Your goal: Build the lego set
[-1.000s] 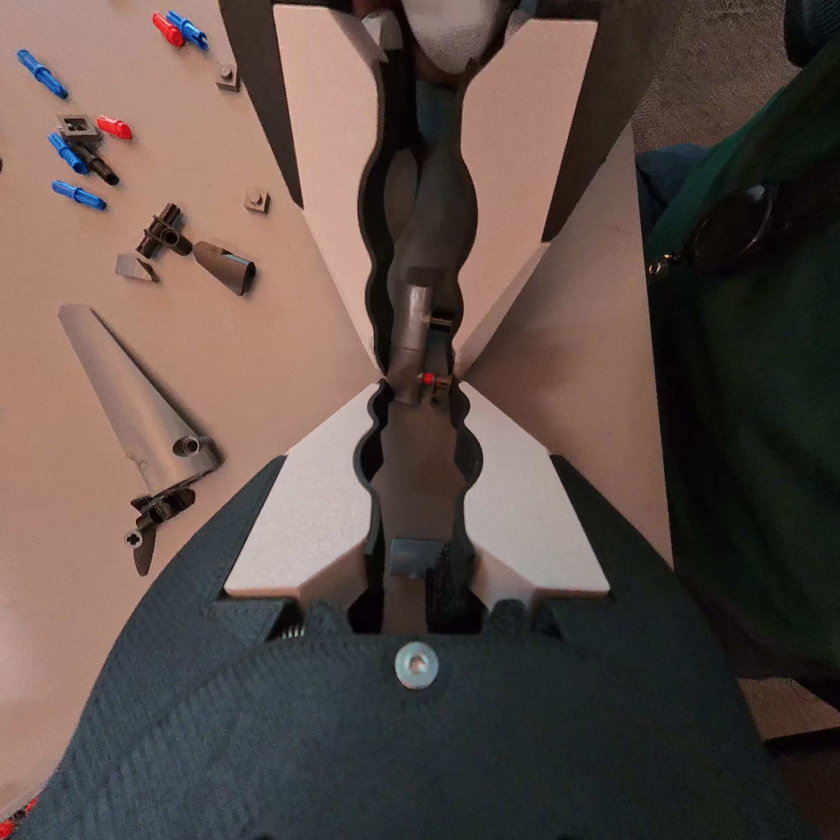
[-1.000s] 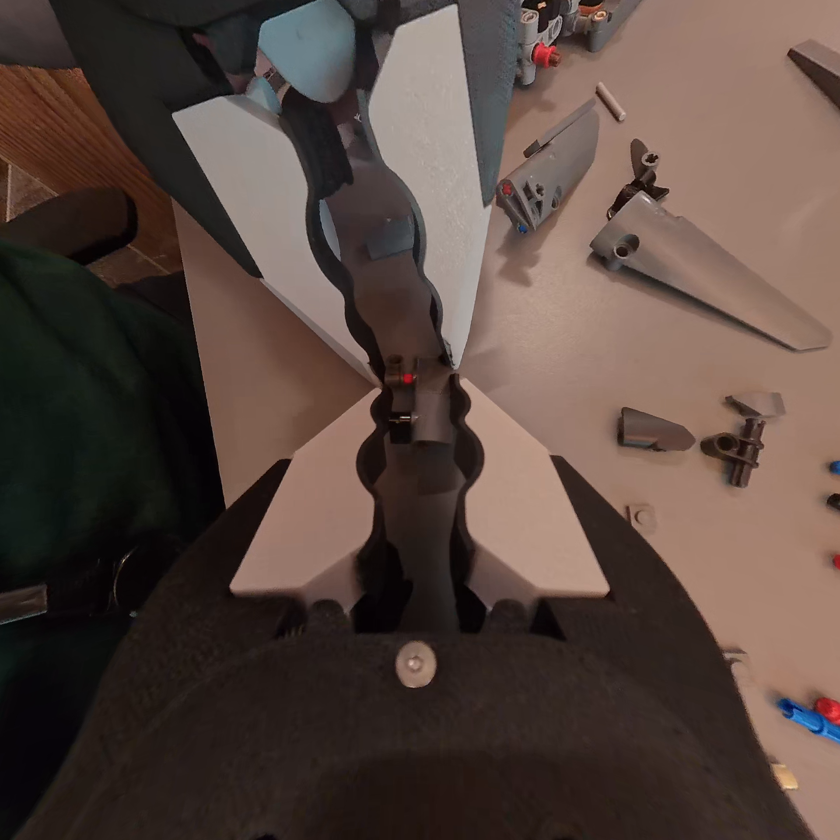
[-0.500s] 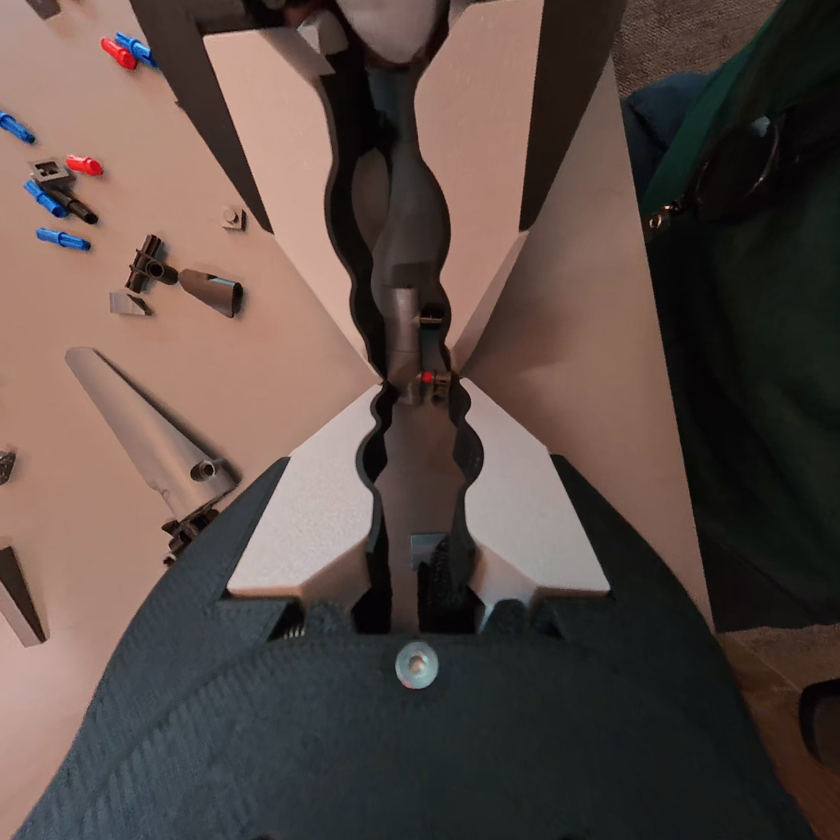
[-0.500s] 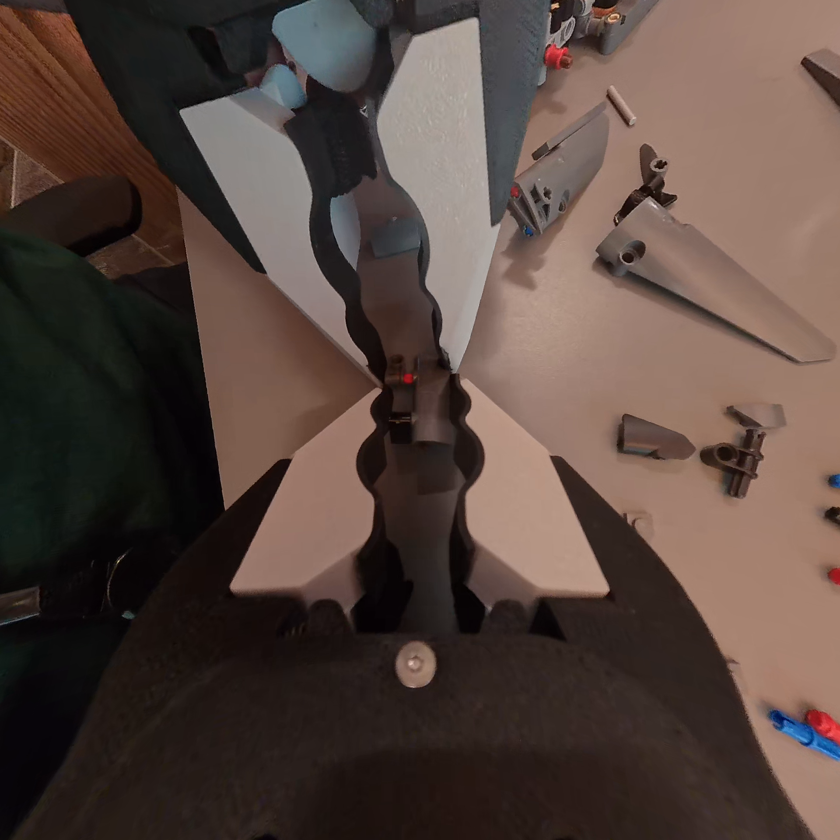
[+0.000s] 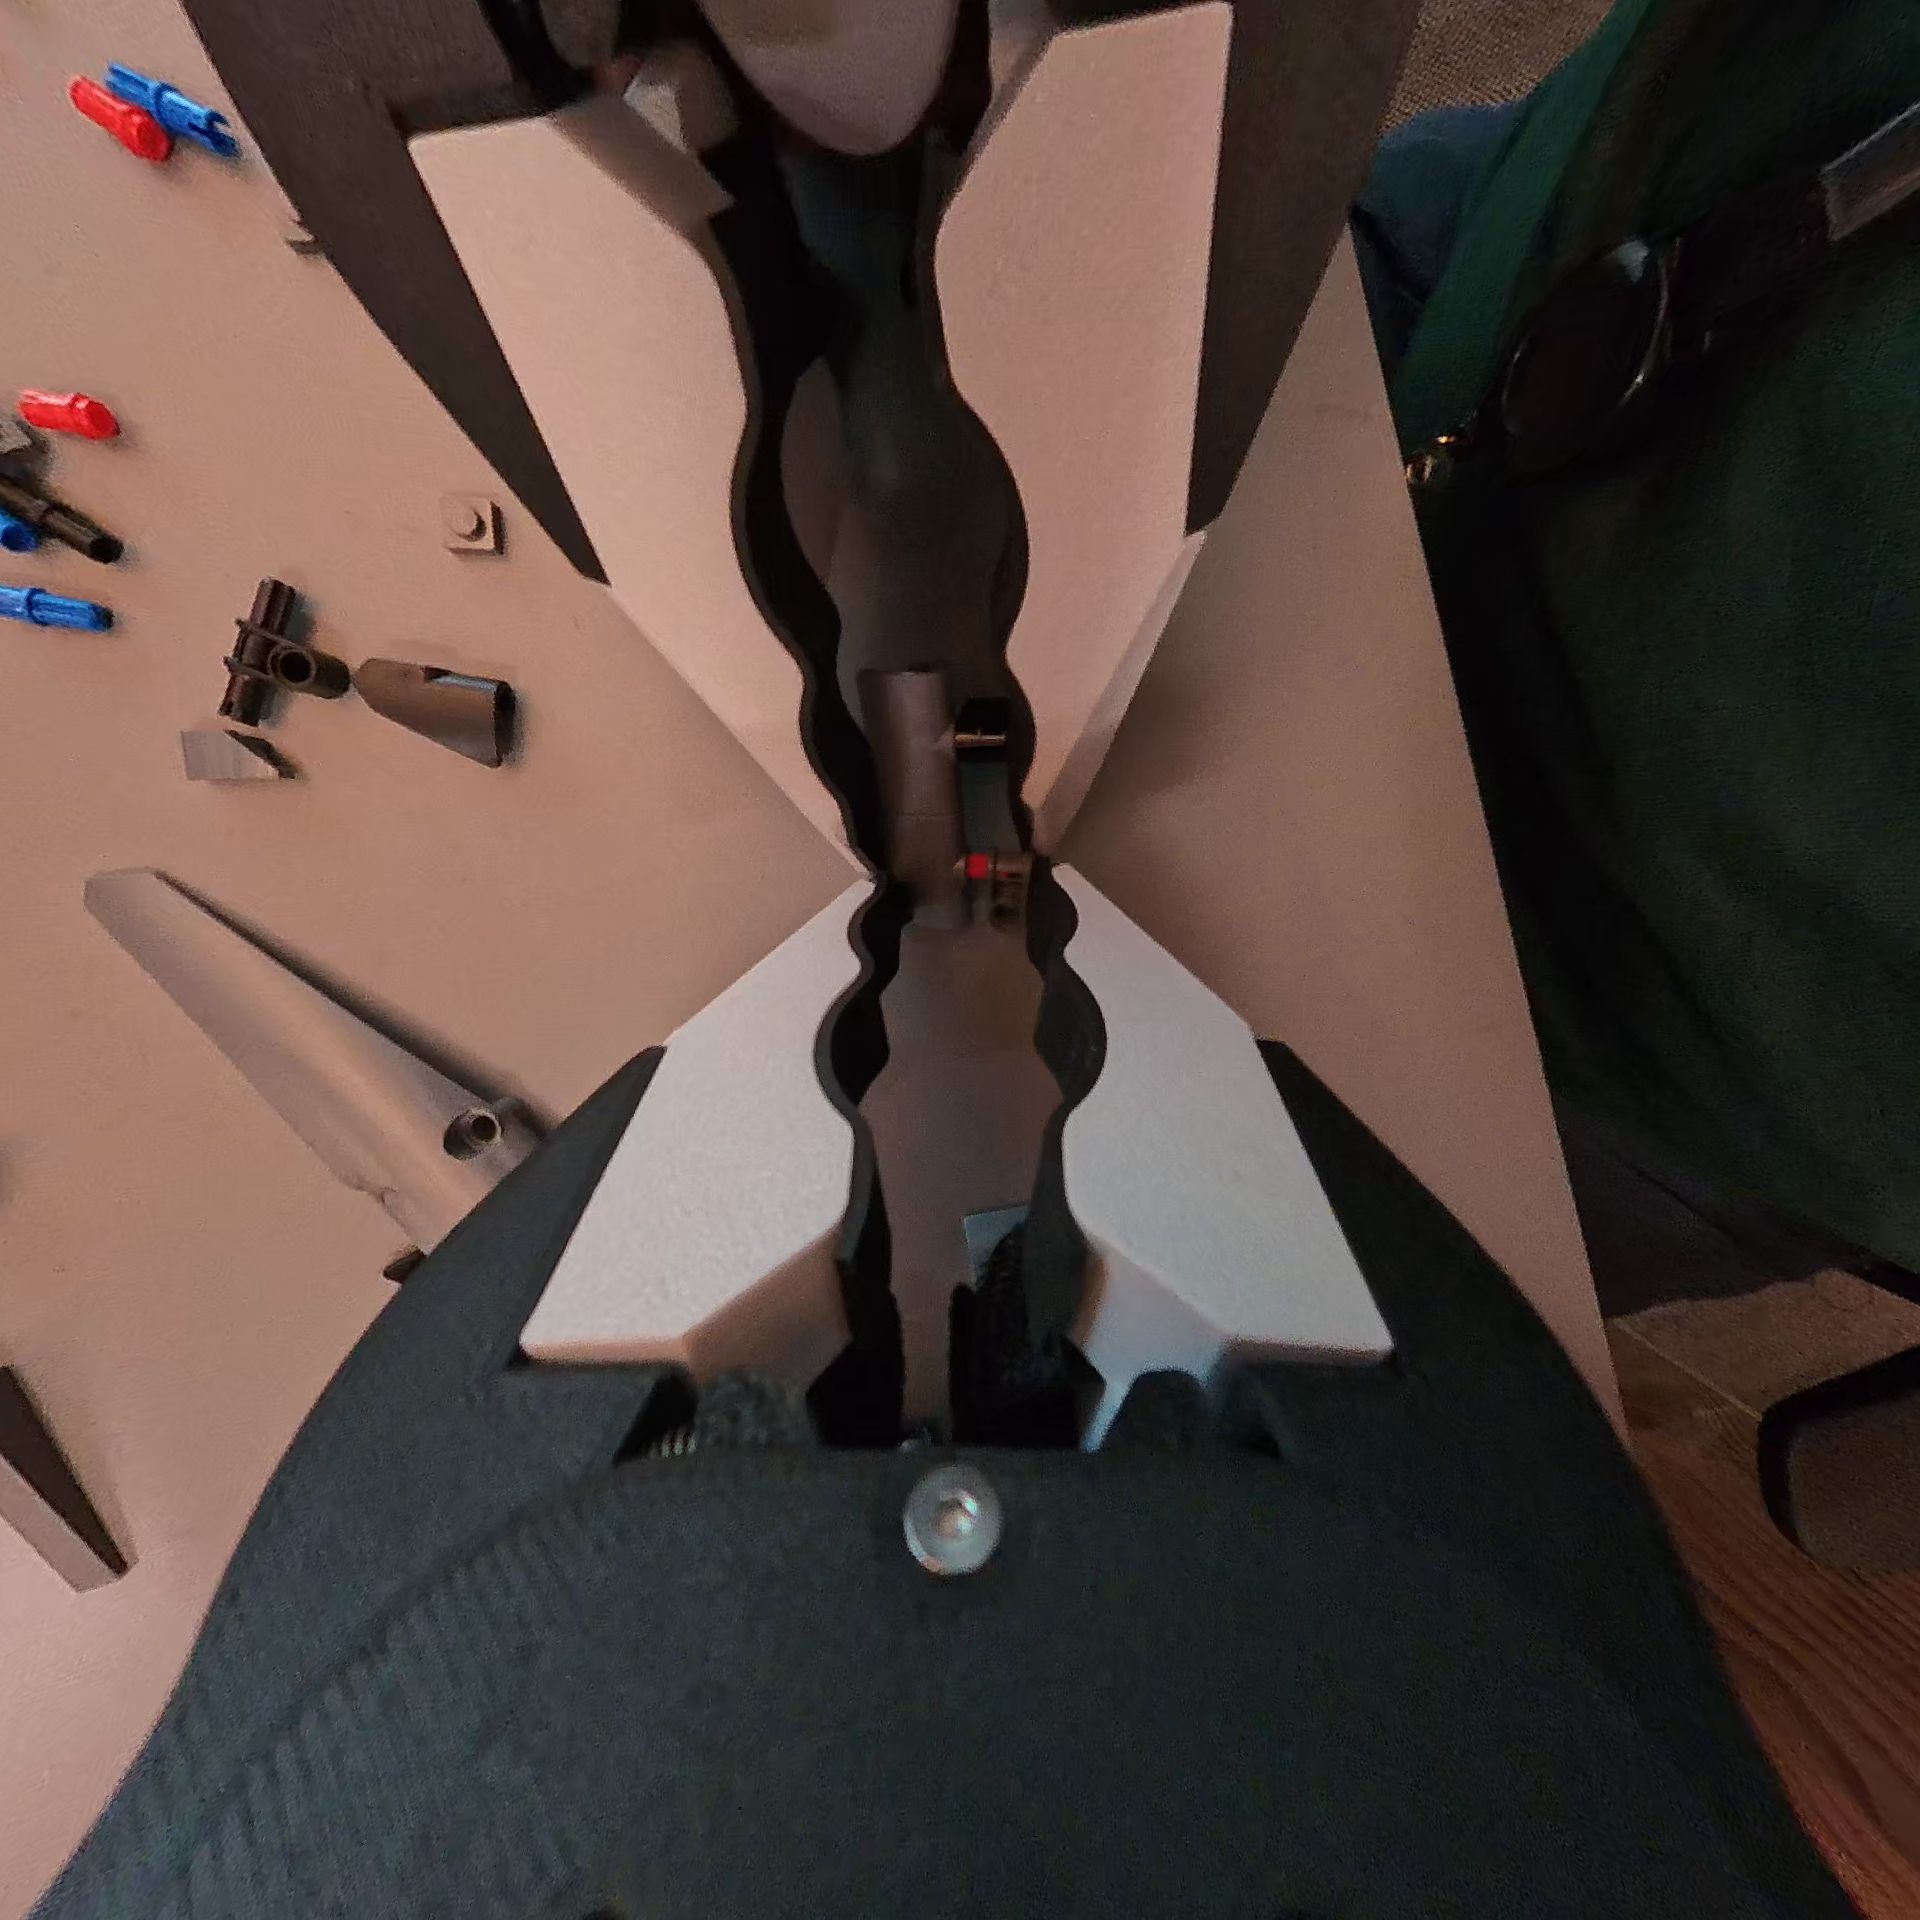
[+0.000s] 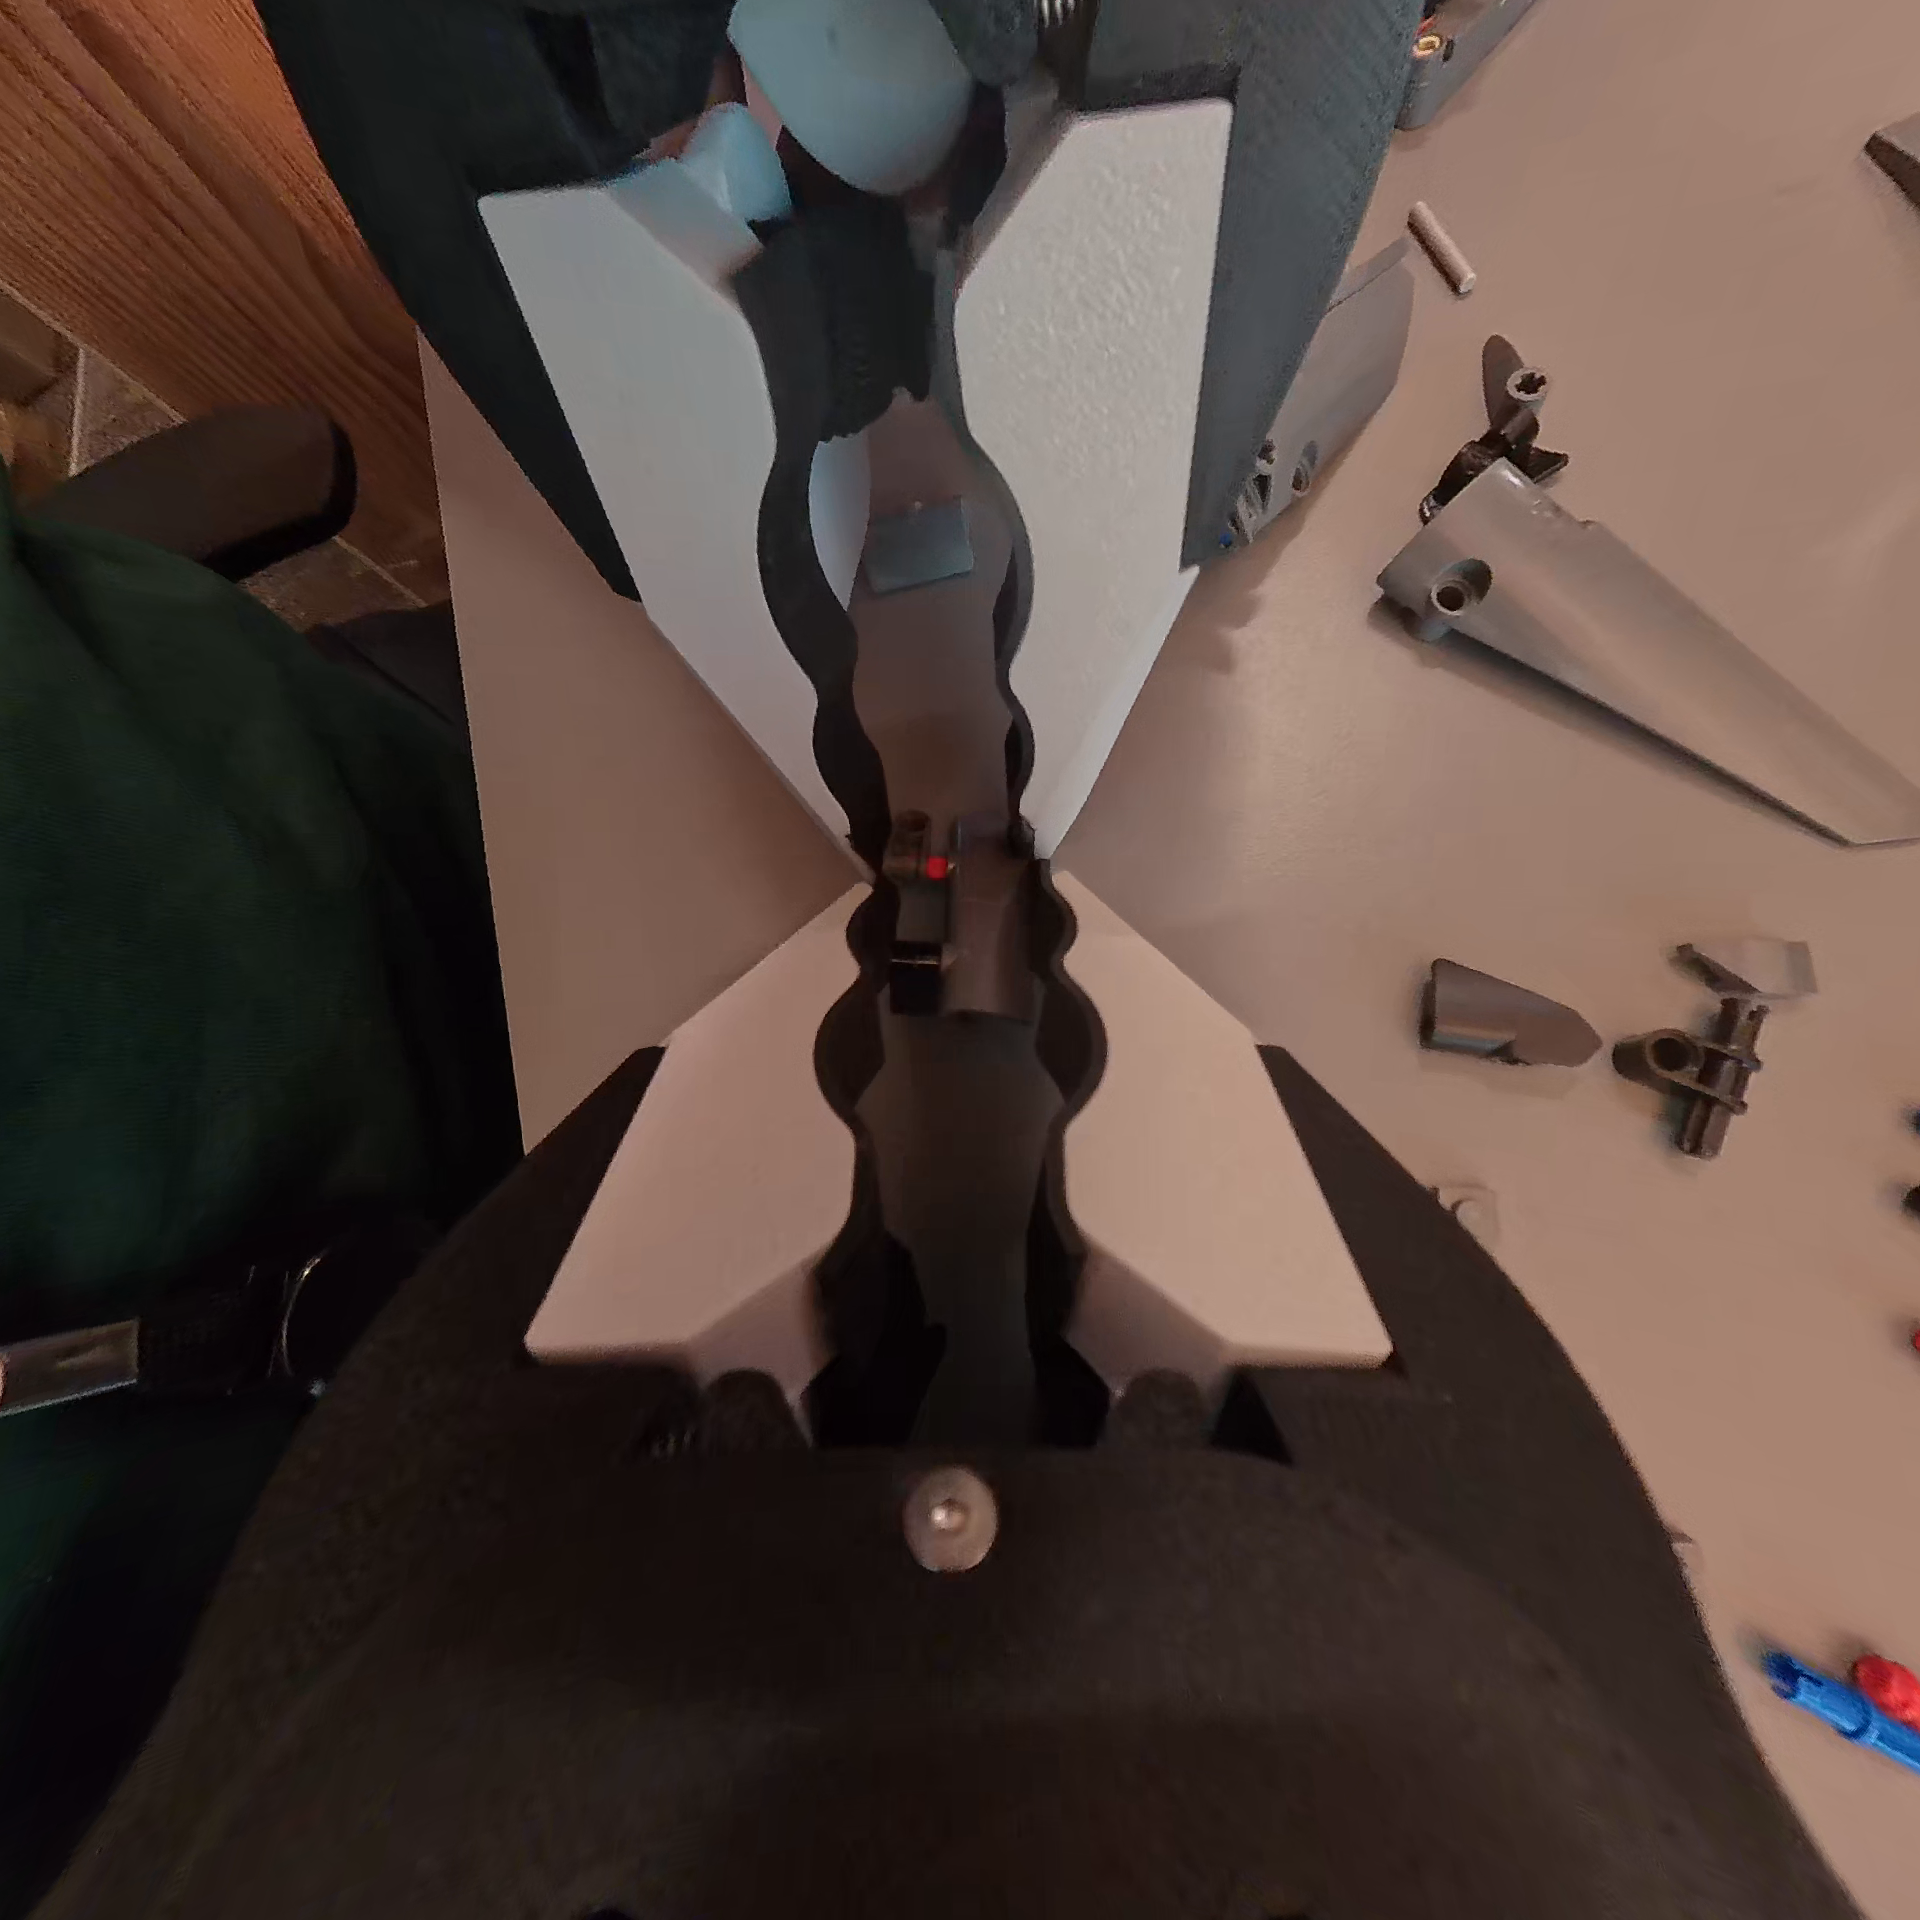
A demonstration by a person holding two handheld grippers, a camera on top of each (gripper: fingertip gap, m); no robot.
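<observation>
My left gripper [image 5: 956, 891] and my right gripper [image 6: 951, 885] meet tip to tip above the table's near edge. Both are shut on one small lego assembly. It is a grey tube-like piece [image 5: 914, 748] joined to a black connector [image 5: 982, 774] with a red pin end [image 5: 977, 864]. In the right wrist view the grey piece [image 6: 987, 945] and the black connector [image 6: 914, 940] lie mostly between my right fingers. The red pin end [image 6: 936, 865] sits where the tips meet, inside my left gripper's tips.
Loose parts lie on the beige table [image 5: 312, 883]: a long grey wing panel [image 5: 301, 1029], a dark grey cone [image 5: 447, 707], a black cross connector [image 5: 270, 665], a small square plate [image 5: 475, 523], and red and blue pins [image 5: 145, 104]. A person in green clothing [image 5: 1714, 779] is close beside the table edge. Only a small space, under 4 cm, lies between the two pairs of fingers. My right gripper's tips are some 7 cm from the dark grey cone [image 5: 447, 707]. It turns up in the right wrist view [image 6: 1486, 1011] as well.
Both grippers stay clamped tip to tip on the assembly. The pair has shifted and turned slightly over the table, so the loose parts sit a little lower in both views.
</observation>
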